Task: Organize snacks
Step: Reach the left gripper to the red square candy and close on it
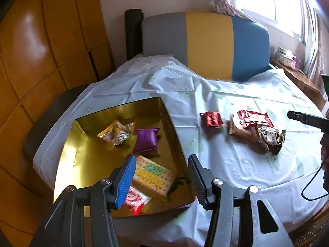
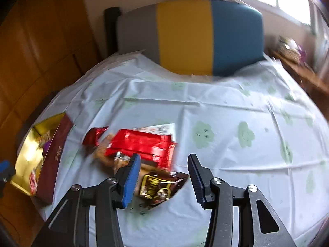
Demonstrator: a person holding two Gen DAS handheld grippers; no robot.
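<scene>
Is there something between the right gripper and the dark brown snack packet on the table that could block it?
Nothing visible blocks it. The right gripper is open and empty, and the dark brown packet lies on the tablecloth just beyond its fingers. The red packet lies behind it, overlapping its far end.

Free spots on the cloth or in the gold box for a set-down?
Tablecloth is bare right of the snack pile and back toward the chair. Gold box: its left half is bare, left of the purple packet. Crowded: the pile, and the box's right side around the cracker pack.
</scene>
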